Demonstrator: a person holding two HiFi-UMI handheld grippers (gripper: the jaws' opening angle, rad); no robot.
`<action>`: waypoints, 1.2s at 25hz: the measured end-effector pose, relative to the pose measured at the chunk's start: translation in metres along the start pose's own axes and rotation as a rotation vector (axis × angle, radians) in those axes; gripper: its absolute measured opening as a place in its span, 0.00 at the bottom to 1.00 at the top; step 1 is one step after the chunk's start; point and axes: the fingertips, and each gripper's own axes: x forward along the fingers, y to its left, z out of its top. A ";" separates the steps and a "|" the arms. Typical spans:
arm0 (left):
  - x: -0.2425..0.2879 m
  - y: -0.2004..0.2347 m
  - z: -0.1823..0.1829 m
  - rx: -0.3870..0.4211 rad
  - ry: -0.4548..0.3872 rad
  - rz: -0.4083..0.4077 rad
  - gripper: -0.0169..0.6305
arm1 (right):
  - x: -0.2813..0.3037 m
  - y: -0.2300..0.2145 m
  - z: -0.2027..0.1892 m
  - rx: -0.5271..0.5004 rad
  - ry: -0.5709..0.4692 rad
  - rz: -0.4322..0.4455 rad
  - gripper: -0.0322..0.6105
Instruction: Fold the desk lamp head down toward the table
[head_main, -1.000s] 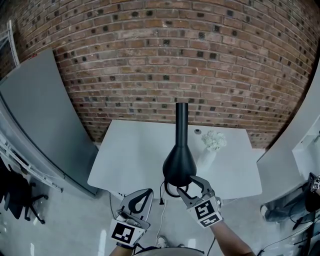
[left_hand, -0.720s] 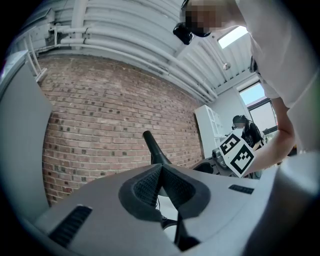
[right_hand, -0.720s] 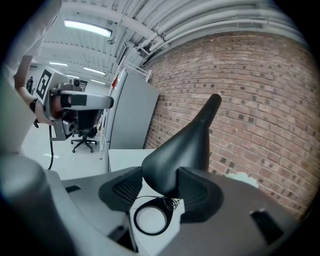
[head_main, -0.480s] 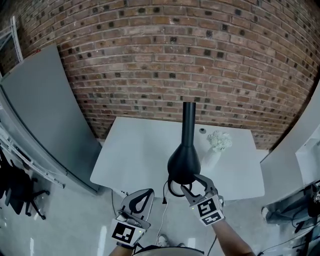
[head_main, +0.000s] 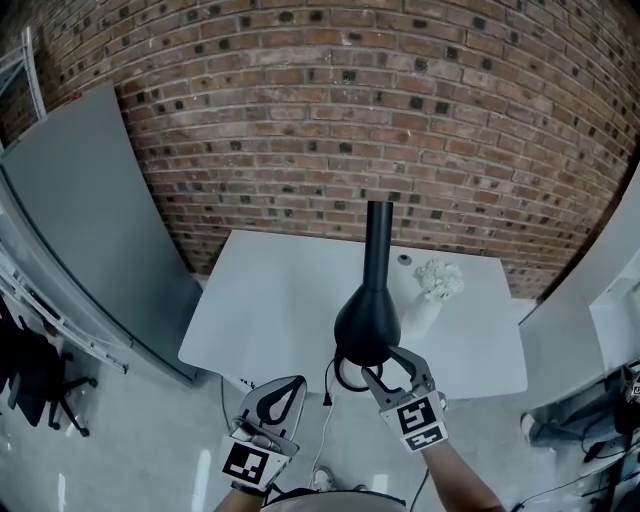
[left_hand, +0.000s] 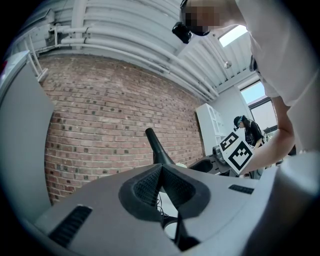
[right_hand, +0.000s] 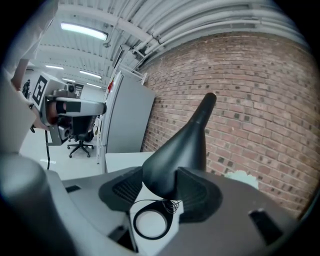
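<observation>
Right gripper (right_hand: 161, 189) jaws around lamp head (right_hand: 186, 142)

No legible text, labels, brands or numbers anywhere

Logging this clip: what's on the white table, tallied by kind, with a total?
Black desk lamp: 1
White vase of white flowers: 1
Small round object, too small to identify: 1
Total: 3
</observation>
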 end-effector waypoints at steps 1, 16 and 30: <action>0.000 0.000 0.000 0.002 -0.003 -0.001 0.04 | -0.002 0.001 0.003 -0.002 -0.011 -0.002 0.40; -0.002 -0.030 0.005 -0.005 -0.035 0.010 0.04 | -0.054 0.000 0.030 0.072 -0.145 -0.062 0.14; -0.010 -0.081 0.003 -0.034 -0.020 0.015 0.04 | -0.100 0.017 0.034 0.098 -0.215 -0.027 0.09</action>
